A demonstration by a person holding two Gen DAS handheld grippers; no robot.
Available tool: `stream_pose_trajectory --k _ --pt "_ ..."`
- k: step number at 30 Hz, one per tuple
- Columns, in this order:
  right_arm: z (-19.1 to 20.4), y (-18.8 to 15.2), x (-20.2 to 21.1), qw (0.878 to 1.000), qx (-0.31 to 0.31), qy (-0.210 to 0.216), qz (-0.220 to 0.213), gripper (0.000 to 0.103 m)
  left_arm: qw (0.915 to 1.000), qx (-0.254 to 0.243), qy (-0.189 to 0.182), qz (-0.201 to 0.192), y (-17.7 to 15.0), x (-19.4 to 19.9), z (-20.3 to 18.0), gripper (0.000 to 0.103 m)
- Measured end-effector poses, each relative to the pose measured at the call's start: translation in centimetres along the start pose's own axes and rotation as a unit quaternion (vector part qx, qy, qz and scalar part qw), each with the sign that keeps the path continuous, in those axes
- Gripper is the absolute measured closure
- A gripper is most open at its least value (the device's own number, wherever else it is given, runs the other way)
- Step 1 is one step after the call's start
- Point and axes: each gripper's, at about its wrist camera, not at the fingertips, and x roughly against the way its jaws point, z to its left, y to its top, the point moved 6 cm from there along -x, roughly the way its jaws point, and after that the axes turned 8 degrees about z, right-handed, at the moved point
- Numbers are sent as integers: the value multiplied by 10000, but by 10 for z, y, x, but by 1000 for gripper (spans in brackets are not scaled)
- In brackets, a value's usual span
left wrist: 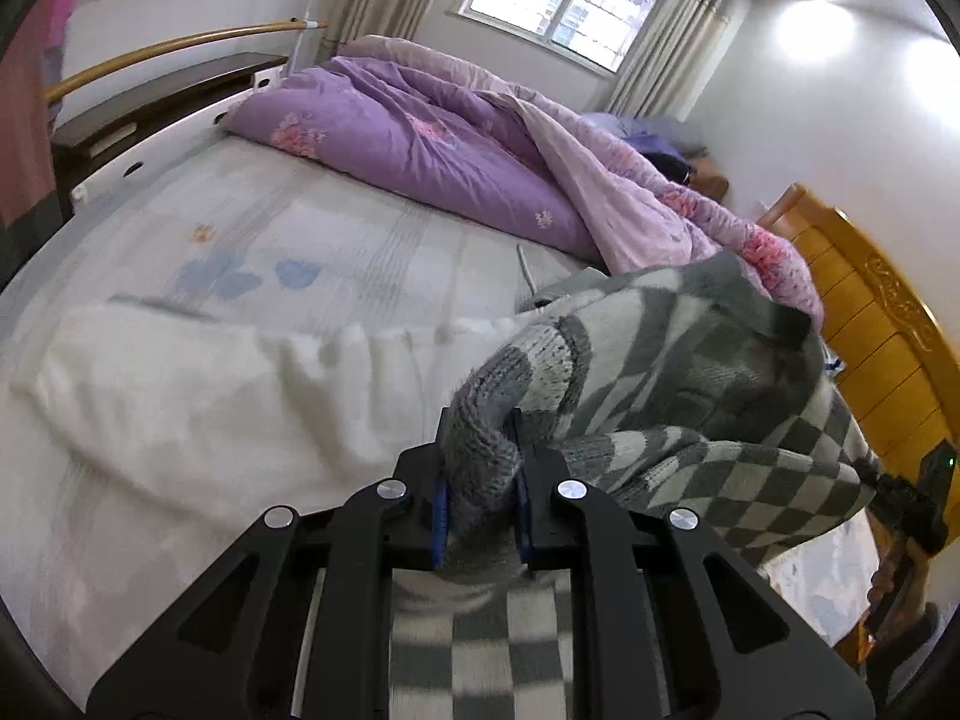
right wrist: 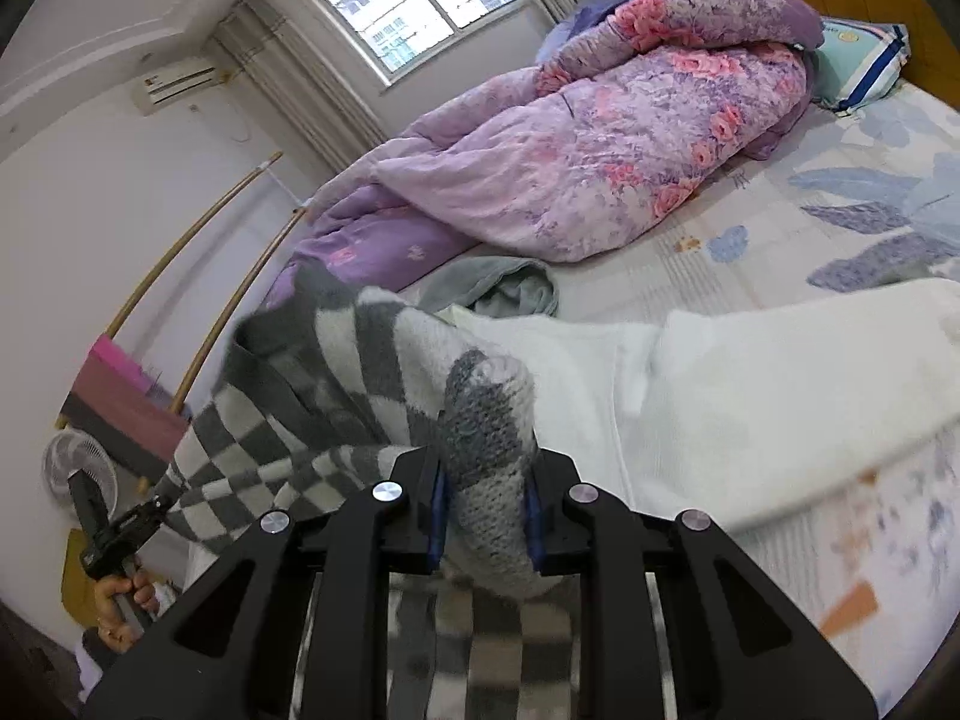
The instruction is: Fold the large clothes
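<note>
On the bed, both wrist views: labelled parts as follows.

Bed [left wrist: 336,252]: pale patterned sheet with blue leaf prints, filling most of both views.

Checked knit garment [left wrist: 708,372]: grey-and-white check, lifted off the bed and strung between the two grippers; far part bunched and draped, one fold hanging below each gripper.

Left gripper [left wrist: 480,456]: black, with blue pads; jaws nearly closed, clamped on a thick grey knit edge of the checked knit garment; seen again at the lower left of the right wrist view [right wrist: 153,507], gripped by a hand [right wrist: 123,603].

Right gripper [right wrist: 487,474]: same build; jaws narrowed onto a rolled grey-and-white edge of the same garment, pads pressing on both sides; visible at the right edge of the left wrist view [left wrist: 900,504], blurred.

White cloth [left wrist: 198,384]: flat on the bed just beyond the grippers, partly under the lifted garment.

Grey-green cloth [right wrist: 504,288]: crumpled, on the bed beyond the white cloth, near the quilt.

Purple floral quilt [left wrist: 420,144]: heaped along the far side of the bed, pink flowers on its paler face.

Pillow [right wrist: 864,66]: striped, far right, touching the quilt.

Wooden headboard [left wrist: 870,312]: right of the bed in the left wrist view.

Window [right wrist: 414,0]: far wall, between curtains.

Fan [right wrist: 75,471]: far left, beside the bed, partly hidden.
</note>
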Motion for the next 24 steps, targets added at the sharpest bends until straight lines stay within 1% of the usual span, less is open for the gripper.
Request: stream_pose_trajectory --k 3,6,8,9,10,11,12,14,16,18,20,21,24 --pt "-8 -32 29 9999 -117 78 -12 85 10000 39 44 -47 -35 25 6 87" --pt "-14 -69 52 10000 -20 -55 47 85 9999 123 -8 -48 -75 48 13 87" --pt "-19 -96 64 9999 20 -94 98 85 9999 130 29 -54 -110 62 19 87" --pt "-23 -111 69 9998 37 -151 108 84 9998 163 53 -33 -122 64 22 87" --pt "-26 -125 72 9996 74 -238 132 84 9998 177 85 24 -137 67 25 87" --pt "-32 -145 73 9992 109 -335 213 84 9996 215 131 97 -160 69 31 87" --pt "-38 -160 72 9990 68 -353 279 84 9994 275 144 148 -172 69 36 87" --pt "-55 -194 66 9979 -29 -445 477 84 9975 585 145 369 -205 62 54 87" --pt "-70 -218 58 9964 -155 -542 626 83 9951 704 293 630 -232 51 68 87" --pt "-84 -237 52 9955 -365 -520 710 82 9922 826 379 858 -260 42 80 87" --pt "-93 -251 49 9942 -433 -530 828 80 9908 903 420 917 -273 40 88 87" --pt "-92 -254 49 9942 -456 -542 814 79 9899 1011 388 910 -277 41 92 87" --pt "-84 -256 56 9941 -336 -636 814 77 9900 1098 339 815 -280 48 91 87"
